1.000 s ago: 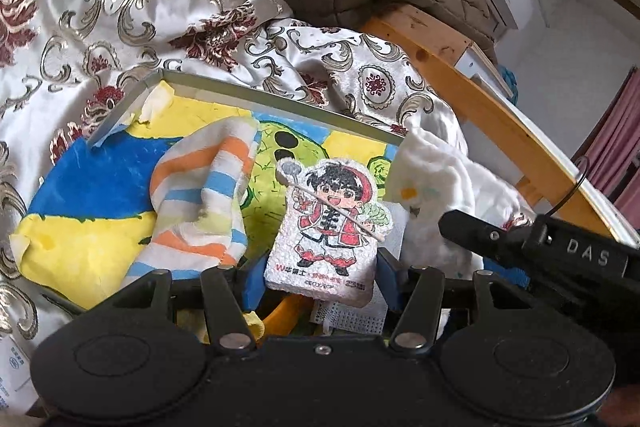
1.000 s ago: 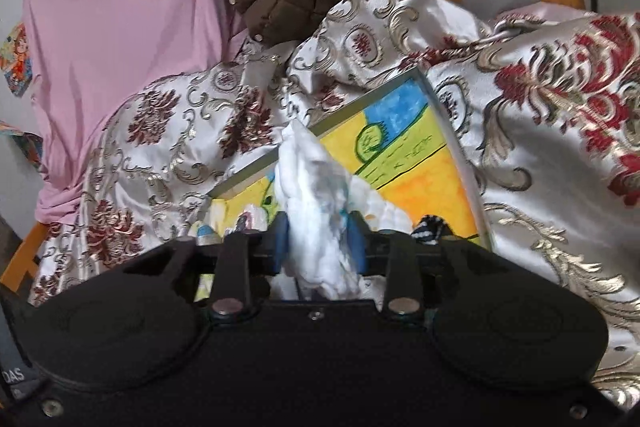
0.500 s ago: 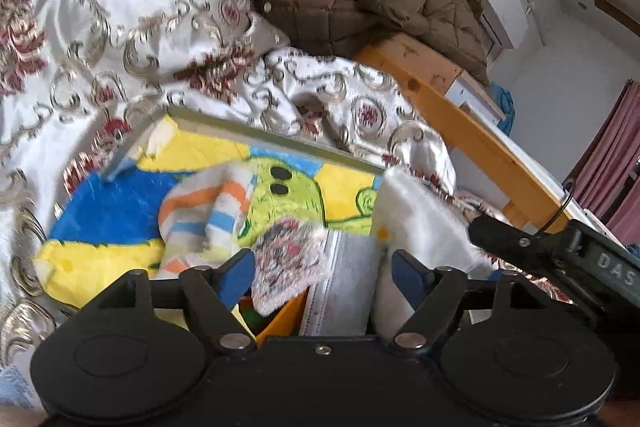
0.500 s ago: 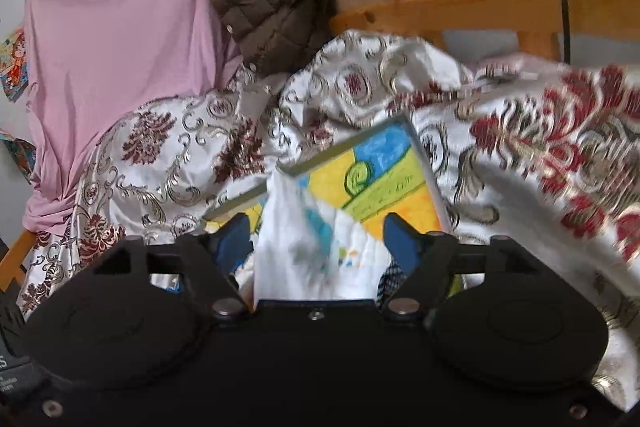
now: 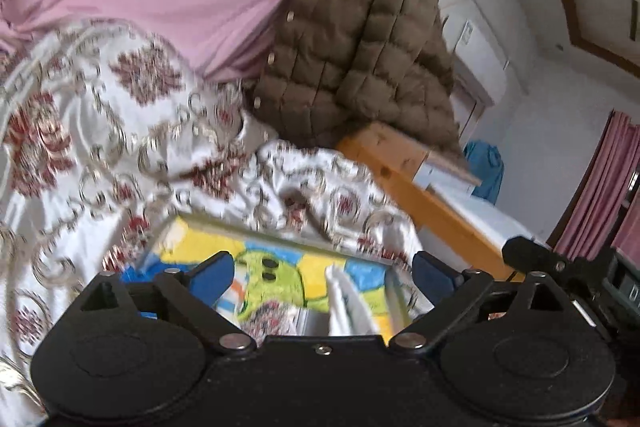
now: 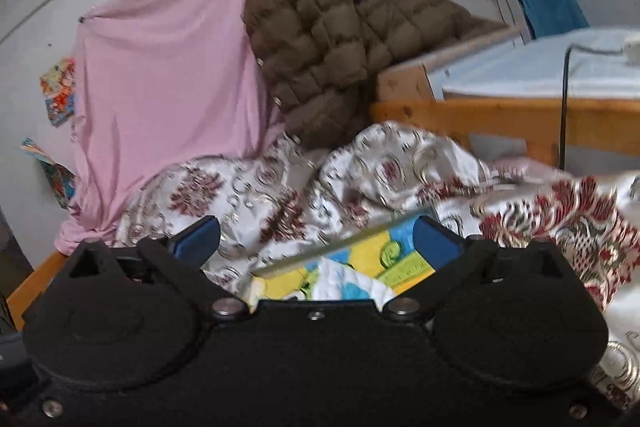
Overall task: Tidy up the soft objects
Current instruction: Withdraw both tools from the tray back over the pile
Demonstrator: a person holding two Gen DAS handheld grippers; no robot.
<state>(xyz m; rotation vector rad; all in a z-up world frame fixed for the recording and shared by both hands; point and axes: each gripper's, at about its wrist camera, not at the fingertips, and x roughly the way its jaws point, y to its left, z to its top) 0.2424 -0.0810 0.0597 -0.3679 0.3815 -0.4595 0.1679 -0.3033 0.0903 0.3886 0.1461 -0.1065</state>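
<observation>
A colourful painted board (image 5: 280, 267) lies on the patterned bedspread (image 5: 100, 131). Low on it rest a white cloth (image 5: 348, 303), a cartoon-printed cloth (image 5: 268, 317) and a bit of striped towel (image 5: 234, 289). My left gripper (image 5: 324, 273) hovers above them, its jaws opening wide with nothing between the blue pads (image 5: 212, 277). In the right wrist view the board (image 6: 400, 255) carries a white cloth with blue marks (image 6: 348, 285). My right gripper (image 6: 316, 241) is above it, jaws opening, pads (image 6: 434, 241) clear of the cloth.
A brown quilted jacket (image 5: 352, 59) hangs over a wooden bed frame (image 5: 420, 195) behind the board. A pink sheet (image 6: 168, 75) drapes the wall. The black body of the other tool (image 5: 532, 251) is at the right. A blue cloth (image 6: 548, 3) hangs far back.
The left gripper let go of the cartoon cloth and the right one let go of the white cloth. Both opened wide and rose, so the cloths now sit low in view.
</observation>
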